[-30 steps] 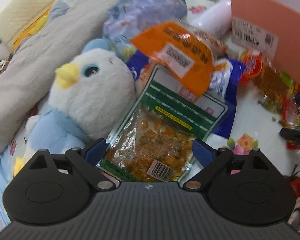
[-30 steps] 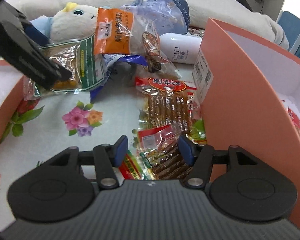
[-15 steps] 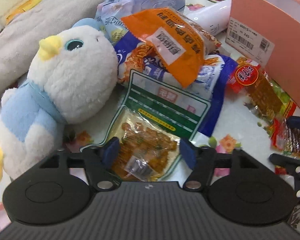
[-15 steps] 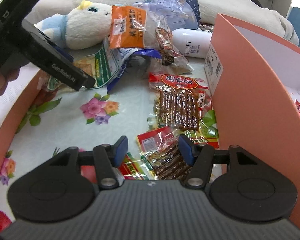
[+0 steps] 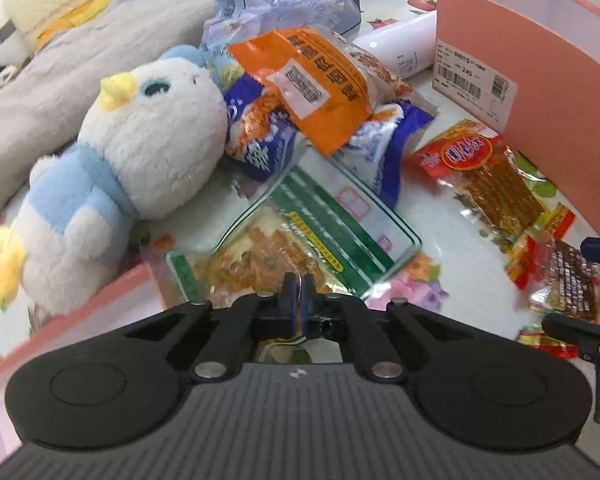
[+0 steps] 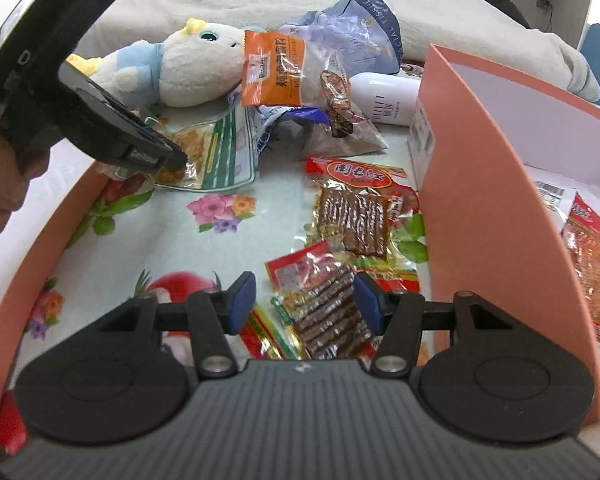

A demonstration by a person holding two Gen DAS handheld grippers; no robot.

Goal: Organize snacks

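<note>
Left wrist view: left gripper [image 5: 298,286] just clamped down on the near edge of the green snack bag [image 5: 300,240].
That bag lies on the flowered sheet [image 6: 228,208] beside the plush bird [image 5: 140,148]; the pinched edge looks blurry. Right gripper [image 6: 304,300] hangs half-open over a red jerky pack [image 6: 316,300], holding nothing.

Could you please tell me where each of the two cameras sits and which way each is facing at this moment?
Left wrist: on the left gripper, looking down along its shut jaws, which pinch the green snack bag; beyond lie the plush toy and pink box; right gripper's tip at right edge.
Right wrist: on the right gripper, angled down over the brown snack packet between its open jaws; a hand holding the left gripper shows.
Shared: green snack bag, plush toy, orange packet, pink box.
</note>
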